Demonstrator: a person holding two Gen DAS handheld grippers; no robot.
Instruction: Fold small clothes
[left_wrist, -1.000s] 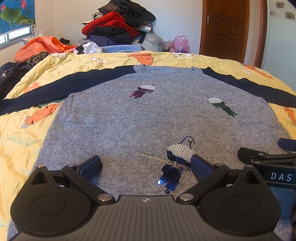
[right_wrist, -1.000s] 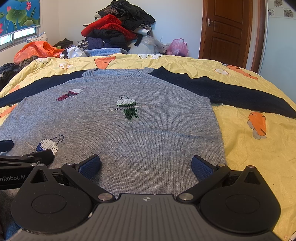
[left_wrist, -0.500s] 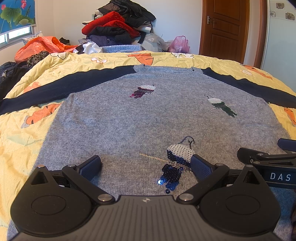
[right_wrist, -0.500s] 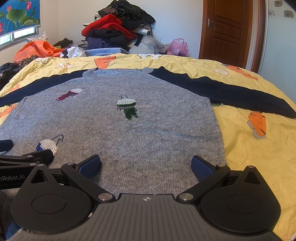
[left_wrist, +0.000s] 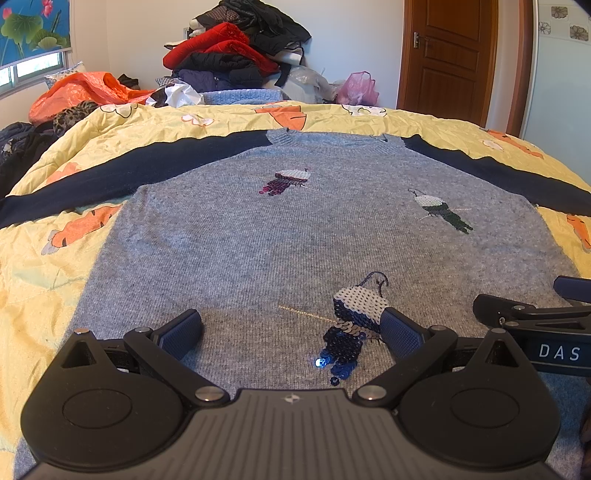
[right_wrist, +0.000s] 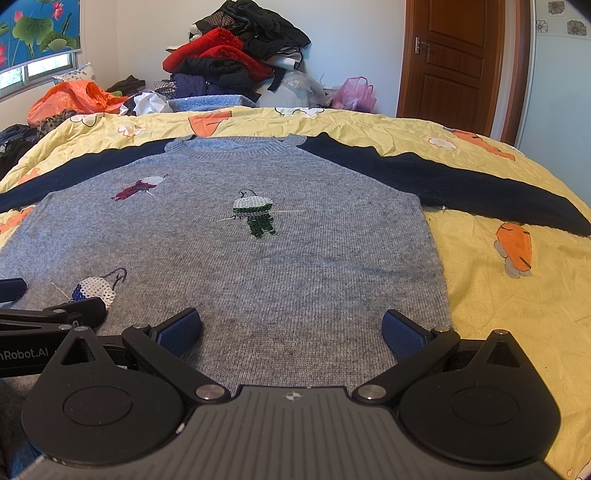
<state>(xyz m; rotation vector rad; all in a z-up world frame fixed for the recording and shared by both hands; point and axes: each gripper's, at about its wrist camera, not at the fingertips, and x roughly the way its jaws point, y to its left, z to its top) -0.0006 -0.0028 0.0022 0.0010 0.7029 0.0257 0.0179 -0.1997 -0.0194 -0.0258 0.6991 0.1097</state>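
A grey knit sweater (left_wrist: 266, 236) with dark navy sleeves (left_wrist: 122, 173) lies flat, front up, on a yellow bedspread, with both sleeves spread out sideways. Three sequin bird patches decorate it. It also shows in the right wrist view (right_wrist: 295, 258). My left gripper (left_wrist: 291, 332) is open and empty, low over the sweater's bottom hem, left of centre. My right gripper (right_wrist: 291, 332) is open and empty over the hem's right part. Each gripper shows at the edge of the other's view.
The yellow bedspread (left_wrist: 44, 266) has carrot prints. A tall pile of clothes (left_wrist: 236, 55) and an orange bag (left_wrist: 85, 92) sit beyond the bed's far edge. A pink bag (left_wrist: 358, 88) and a wooden door (left_wrist: 447, 55) stand at the back right.
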